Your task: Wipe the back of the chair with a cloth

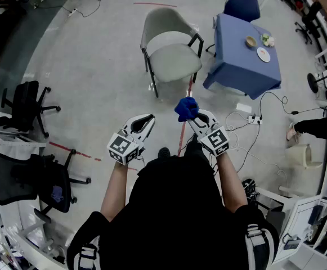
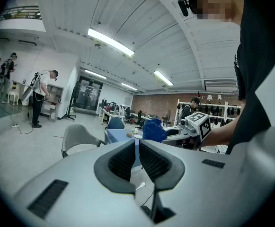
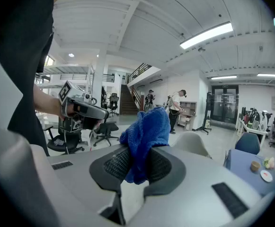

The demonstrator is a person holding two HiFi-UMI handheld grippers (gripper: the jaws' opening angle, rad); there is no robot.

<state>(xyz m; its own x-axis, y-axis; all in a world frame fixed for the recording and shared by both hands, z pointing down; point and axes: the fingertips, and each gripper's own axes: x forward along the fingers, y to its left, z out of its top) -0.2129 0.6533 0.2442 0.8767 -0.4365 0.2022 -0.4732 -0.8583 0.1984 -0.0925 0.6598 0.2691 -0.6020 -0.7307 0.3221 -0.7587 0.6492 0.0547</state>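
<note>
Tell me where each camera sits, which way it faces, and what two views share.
Head view: on the person's head, facing steeply down at the beige shell chair; shows both forearms, left gripper, right gripper.
Left gripper view: on the left gripper, along its shut, empty jaws toward the chair; shows the right gripper.
Right gripper view: on the right gripper, along jaws clamping the blue terry cloth; shows the left gripper.
Shared: both gripper views show the chair and blue-draped table.

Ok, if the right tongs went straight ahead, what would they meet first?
Probably the beige chair, its seat front rather than its back; the blue cloth leads. Depth unclear.
</note>
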